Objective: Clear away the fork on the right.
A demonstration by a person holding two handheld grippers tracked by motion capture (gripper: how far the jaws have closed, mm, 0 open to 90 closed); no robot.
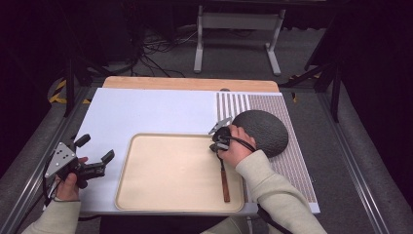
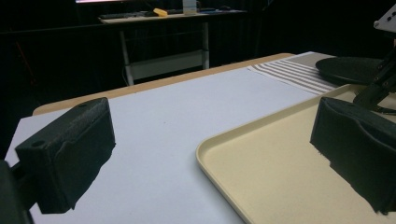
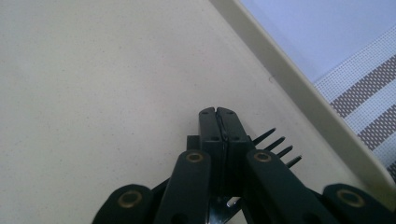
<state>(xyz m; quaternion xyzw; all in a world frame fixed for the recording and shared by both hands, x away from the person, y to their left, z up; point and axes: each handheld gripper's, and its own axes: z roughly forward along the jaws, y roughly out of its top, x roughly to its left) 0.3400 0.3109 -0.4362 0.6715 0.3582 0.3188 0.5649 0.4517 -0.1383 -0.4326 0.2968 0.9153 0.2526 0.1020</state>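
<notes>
Two grippers over white table (image 1: 146, 109), wood edge at far side. Striped placemat (image 1: 292, 161) on right part of table, dark round mat (image 1: 263, 131) lying on it. Beige tray (image 1: 165, 175) front centre, near edge close to table front. Left gripper (image 1: 95, 158) held in left hand (image 1: 68, 183) off tray's left side, above bare table, jaws spread wide, nothing between them; in left gripper view pads (image 2: 70, 158) far apart, tray corner (image 2: 261, 158) between. Right gripper (image 1: 220, 141) held in right hand (image 1: 241, 148) at tray's right edge, beside dark mat, pointed down into tray. In right gripper view jaws pressed together, tips touching; fork (image 3: 278, 144) under them, four tines poking out at right, grip on it not certain. Brown wooden handle (image 1: 225, 183) lying in tray along right rim.
</notes>
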